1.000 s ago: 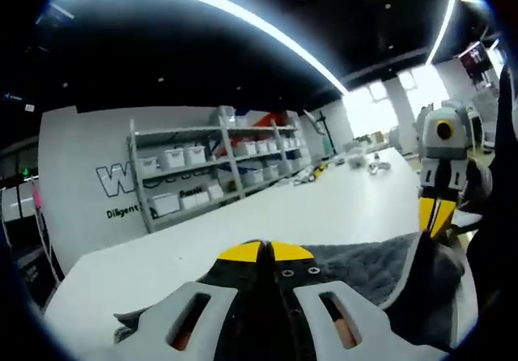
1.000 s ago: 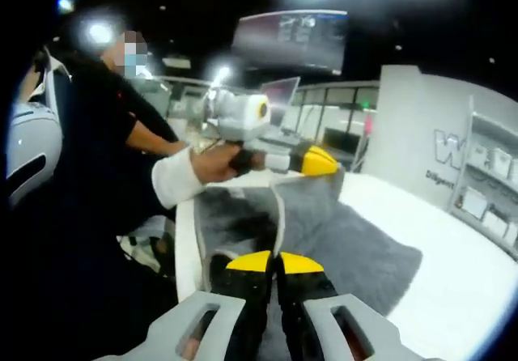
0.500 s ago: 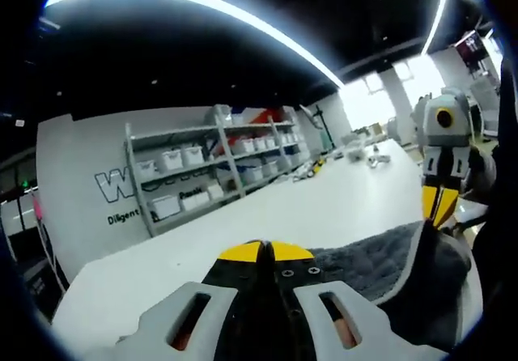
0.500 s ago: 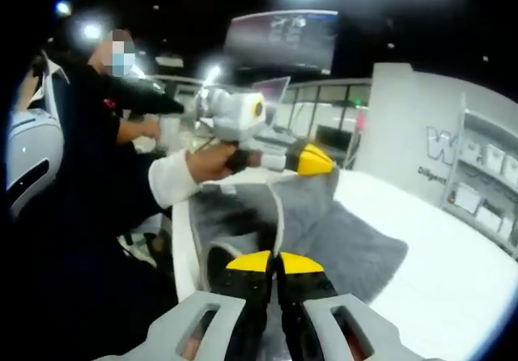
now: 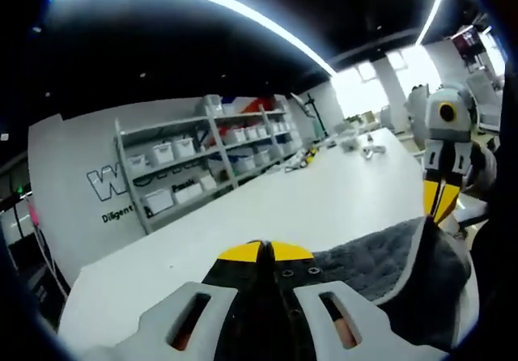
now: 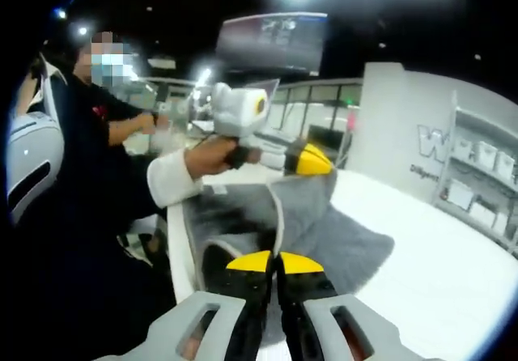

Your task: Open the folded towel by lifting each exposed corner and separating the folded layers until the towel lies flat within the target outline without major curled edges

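— What's the left hand-held gripper (image 5: 267,252) doing?

— Its yellow-tipped jaws are pressed together on the near edge of the grey towel (image 5: 368,265), which spreads to the right over the white worktop (image 5: 267,211). In the right gripper view that same tool (image 6: 312,160) sits in the person's hand (image 6: 206,155), its yellow tip pinching a raised flap of cloth.

— And further right?

— In the left gripper view the right hand-held gripper (image 5: 439,207) hangs point-down, its tips meeting the towel's lifted far corner. In its own view its jaws (image 6: 271,261) are together with grey cloth bunched around them, so it looks clamped on the towel too.

— So the towel isn't flat?

— No. Part lies on the worktop, part is held up between the two tools, with a pale hem curving through the middle. Shelves (image 5: 206,163) with white bins stand behind.
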Action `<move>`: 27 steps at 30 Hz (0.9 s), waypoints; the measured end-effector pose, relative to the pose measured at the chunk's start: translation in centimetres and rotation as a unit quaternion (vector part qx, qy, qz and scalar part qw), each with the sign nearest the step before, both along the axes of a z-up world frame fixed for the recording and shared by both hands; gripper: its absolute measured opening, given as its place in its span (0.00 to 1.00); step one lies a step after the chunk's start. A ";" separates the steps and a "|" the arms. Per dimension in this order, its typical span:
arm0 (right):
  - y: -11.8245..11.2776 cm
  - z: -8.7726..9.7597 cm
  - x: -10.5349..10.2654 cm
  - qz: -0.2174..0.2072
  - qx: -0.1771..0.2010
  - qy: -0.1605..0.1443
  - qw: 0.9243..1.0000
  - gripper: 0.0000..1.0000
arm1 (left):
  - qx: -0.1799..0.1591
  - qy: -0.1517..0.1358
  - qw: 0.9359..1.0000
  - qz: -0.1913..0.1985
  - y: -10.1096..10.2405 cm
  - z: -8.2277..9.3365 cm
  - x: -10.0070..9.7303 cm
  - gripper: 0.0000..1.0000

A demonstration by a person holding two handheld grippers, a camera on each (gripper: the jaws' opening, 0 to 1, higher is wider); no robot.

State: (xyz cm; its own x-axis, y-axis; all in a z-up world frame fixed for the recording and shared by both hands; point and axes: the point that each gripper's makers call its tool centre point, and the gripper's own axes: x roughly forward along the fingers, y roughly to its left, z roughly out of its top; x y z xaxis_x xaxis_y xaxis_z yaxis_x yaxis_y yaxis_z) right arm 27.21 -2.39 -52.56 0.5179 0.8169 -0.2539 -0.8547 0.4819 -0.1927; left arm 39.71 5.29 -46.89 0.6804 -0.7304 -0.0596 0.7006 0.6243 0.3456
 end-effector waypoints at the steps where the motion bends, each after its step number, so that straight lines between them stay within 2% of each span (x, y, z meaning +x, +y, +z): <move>1: -0.2 0.1 0.0 -0.001 0.002 0.000 1.000 0.00 | 0.004 0.001 1.000 -0.002 -0.3 0.1 0.0 0.02; 4: -0.6 0.2 0.2 -0.006 0.003 0.000 1.000 0.00 | 0.002 0.008 1.000 -0.013 -1.0 0.4 -0.2 0.02; 14: -2.3 0.5 0.1 -0.019 0.008 0.000 1.000 0.00 | 0.013 0.000 0.999 -0.035 -3.7 0.9 -0.1 0.02; 18: -2.8 0.4 0.0 -0.021 0.005 0.002 1.000 0.00 | 0.010 0.002 0.999 -0.043 -4.3 1.0 0.2 0.02; 27: -4.7 0.7 -0.2 -0.025 0.010 0.007 1.000 0.00 | 0.012 0.003 0.998 -0.065 -7.0 1.9 0.8 0.02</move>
